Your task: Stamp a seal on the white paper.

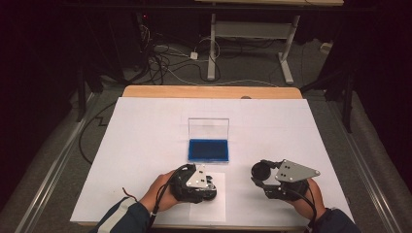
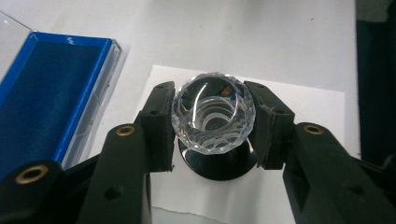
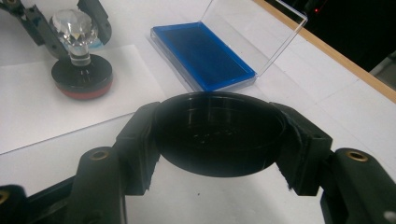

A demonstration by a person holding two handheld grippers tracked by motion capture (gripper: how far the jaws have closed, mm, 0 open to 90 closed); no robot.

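A stamp with a faceted crystal knob (image 2: 213, 116) and a round black base (image 2: 219, 165) stands upright on a white paper sheet (image 2: 308, 107). My left gripper (image 2: 213, 123) is shut on the knob, one pad on each side. In the right gripper view the same stamp (image 3: 81, 70) shows a red rim under its base, with the left gripper (image 3: 74, 25) around the knob. My right gripper (image 3: 219, 140) is shut on a round black cap (image 3: 219, 126), open side up, held just above the table. In the high view the left gripper (image 1: 210, 187) is at the front centre and the right gripper (image 1: 265, 177) holds the cap (image 1: 260, 169) at the front right.
A blue ink-pad box (image 1: 209, 149) lies in the middle of the white table top (image 1: 145, 131), its clear lid (image 1: 209, 128) standing open at the back. The box (image 3: 203, 53) sits just beyond the paper sheet (image 1: 206, 201). The table's wooden far edge (image 1: 209, 91) borders a floor with cables.
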